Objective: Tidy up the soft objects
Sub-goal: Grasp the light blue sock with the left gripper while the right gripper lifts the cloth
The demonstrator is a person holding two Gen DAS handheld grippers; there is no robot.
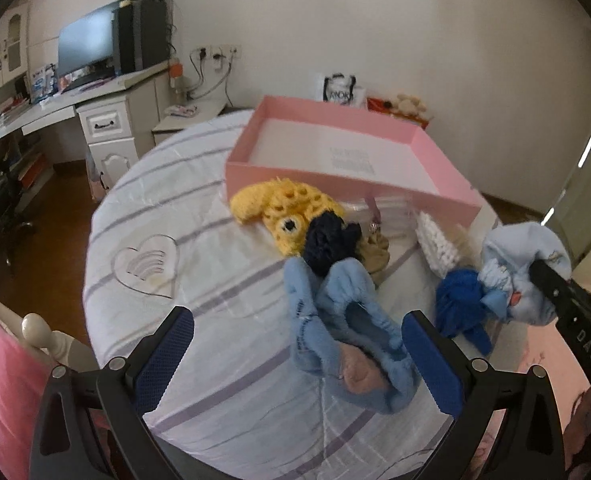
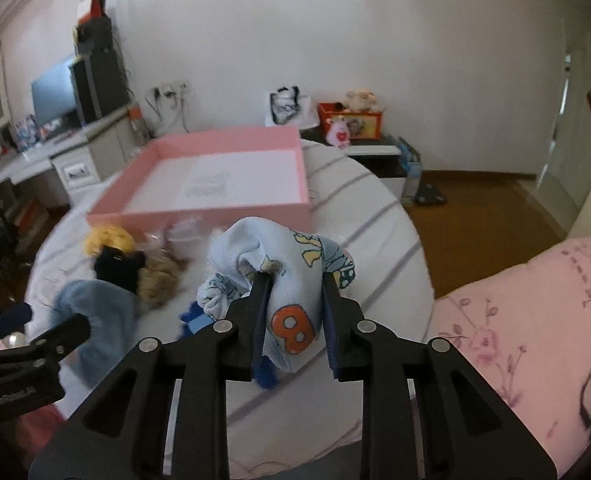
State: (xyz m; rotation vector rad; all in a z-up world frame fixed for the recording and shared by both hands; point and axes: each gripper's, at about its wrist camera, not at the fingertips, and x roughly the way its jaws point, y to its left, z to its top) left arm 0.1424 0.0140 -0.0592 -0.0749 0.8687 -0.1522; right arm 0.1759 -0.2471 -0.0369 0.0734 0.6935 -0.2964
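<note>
Pale-blue printed cloth (image 2: 291,280) sits bunched and clamped in the right gripper (image 2: 295,292), which tilts down over the bed's (image 2: 375,208) near edge, just short of the pink box (image 2: 199,212). Its long axis seems to run along the fingers, though folds blur this. The left gripper (image 1: 295,344) hangs spread wide above a light-blue sock (image 1: 335,320), gripping nothing.

Soft, dim daylight; motion blur throughout; fisheye bends edges into dark corners.

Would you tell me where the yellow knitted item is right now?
In the left wrist view the yellow knitted item lies on the bed, against the pink box's near wall, beside the navy piece.
</note>
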